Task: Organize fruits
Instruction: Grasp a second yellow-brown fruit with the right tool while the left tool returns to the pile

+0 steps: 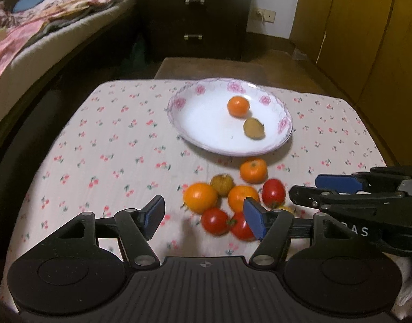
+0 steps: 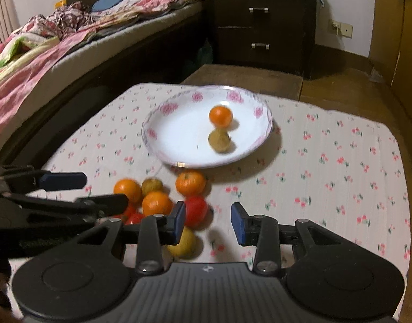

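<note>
A white plate with pink flowers [image 1: 179,102] sits toward the far side of the cherry-print cloth. It holds one orange [image 1: 238,106] and a brownish fruit [image 1: 254,127]. In front of it lies a pile: several oranges [image 1: 200,197], red tomatoes [image 1: 215,220], a wrinkled brown fruit [image 1: 222,185] and a yellow fruit [image 2: 184,242]. My left gripper [image 1: 204,218] hovers open over the pile's near tomatoes, gripping nothing. My right gripper [image 2: 209,222] stands open just right of the pile, only cloth between its pads; a tomato [image 2: 196,210] lies beside its left finger.
The table [image 2: 354,161] ends close behind the plate and at the right. A bed with heaped bedding [image 2: 44,53] runs along the left. A dark nightstand with drawers [image 2: 259,27] stands behind, and yellow cupboard doors [image 1: 367,40] are at the right.
</note>
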